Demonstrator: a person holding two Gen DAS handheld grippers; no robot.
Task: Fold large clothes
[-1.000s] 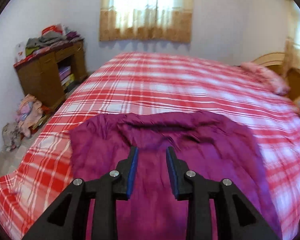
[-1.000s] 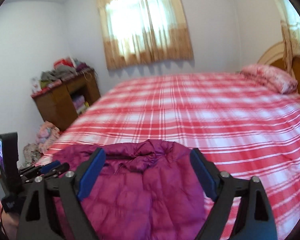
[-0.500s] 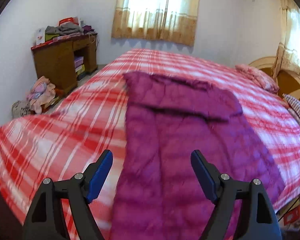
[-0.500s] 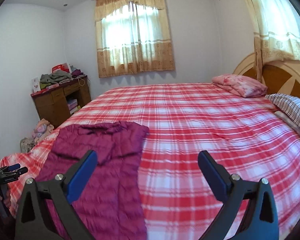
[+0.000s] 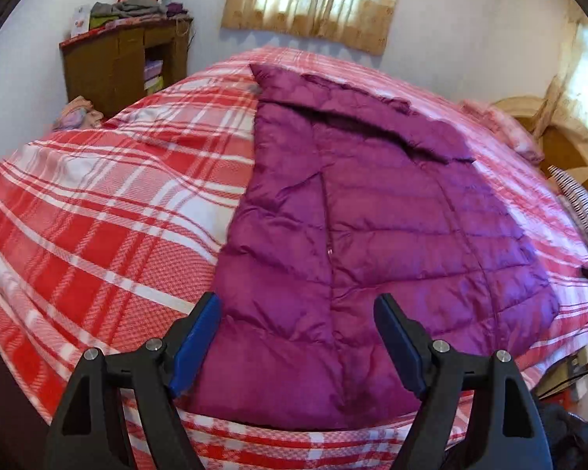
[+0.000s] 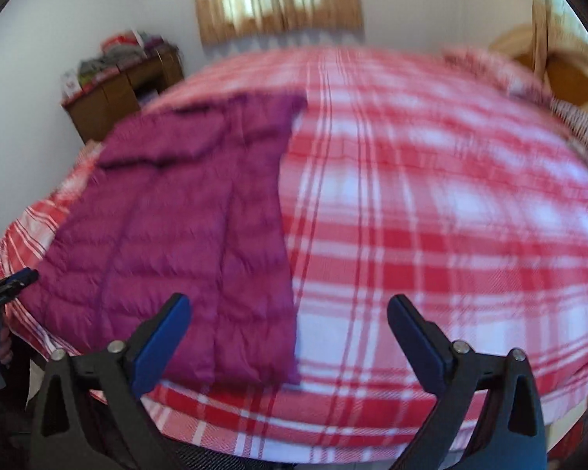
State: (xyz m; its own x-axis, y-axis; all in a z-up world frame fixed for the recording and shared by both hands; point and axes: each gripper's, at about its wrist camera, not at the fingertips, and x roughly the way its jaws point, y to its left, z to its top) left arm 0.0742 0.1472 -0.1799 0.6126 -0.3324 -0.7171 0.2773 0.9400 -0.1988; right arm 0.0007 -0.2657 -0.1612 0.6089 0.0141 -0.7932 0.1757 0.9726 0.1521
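Now that you have let go and drawn both tongs back to the bed's near edge, one purple quilted jacket (image 5: 372,211) lies flat on the red plaid bedspread (image 5: 98,211), sides folded in, collar toward 12 o'clock. Your left gripper (image 5: 297,338) gapes empty over the hem; the right gripper (image 6: 289,338), jaws closing slightly on nothing, has the hem's corner at 10 o'clock. Count: one jacket, two grippers, one cabinet (image 5: 113,58). Judged next: a lengthwise fold
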